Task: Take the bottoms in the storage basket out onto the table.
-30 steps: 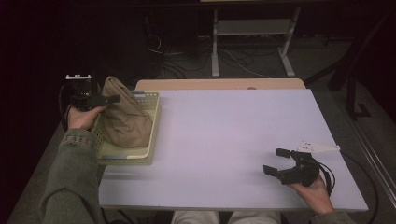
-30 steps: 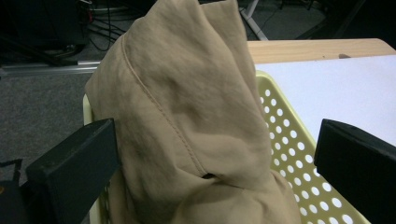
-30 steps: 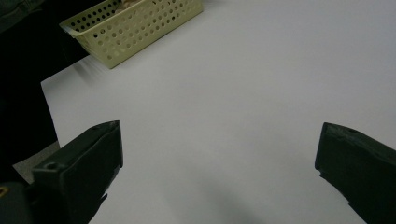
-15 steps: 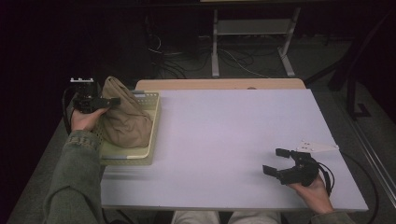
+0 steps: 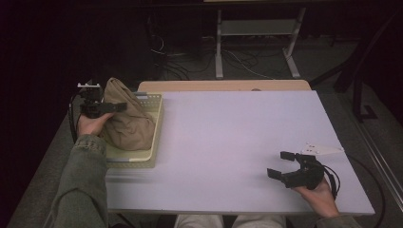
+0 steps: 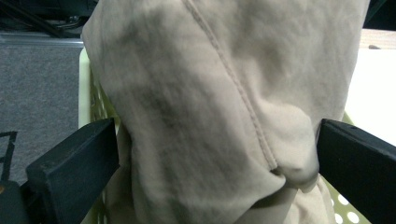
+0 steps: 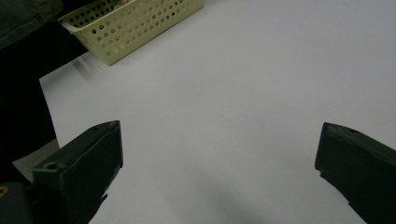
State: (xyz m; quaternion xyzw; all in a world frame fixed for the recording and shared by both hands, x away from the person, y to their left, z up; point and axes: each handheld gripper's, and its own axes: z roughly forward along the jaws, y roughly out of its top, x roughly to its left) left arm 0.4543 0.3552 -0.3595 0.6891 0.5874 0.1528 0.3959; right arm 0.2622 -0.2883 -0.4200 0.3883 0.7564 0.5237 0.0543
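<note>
A tan cloth bundle (image 5: 126, 123) stands heaped in a pale yellow perforated basket (image 5: 157, 130) at the table's left edge. My left gripper (image 5: 119, 106) is pressed into the bundle's left side, about halfway up. In the left gripper view its jaws stand wide, open, with the cloth (image 6: 210, 93) and its stitched seam bulging between them and the basket wall (image 6: 91, 98) behind. My right gripper (image 5: 280, 164) rests open on the white table (image 5: 228, 137) near the front right, holding nothing. The right gripper view looks across bare tabletop toward the basket (image 7: 135, 28).
A wooden strip (image 5: 223, 85) runs along the table's far edge. Behind it, metal stand legs (image 5: 218, 52) and loose cables (image 5: 166, 52) lie on the dark floor. A dark frame (image 5: 361, 95) stands off the table's right side. A green sleeve (image 5: 83, 180) lies along the basket's near left.
My left gripper has shifted slightly toward the person along the cloth bundle. The right gripper has stayed where it was.
</note>
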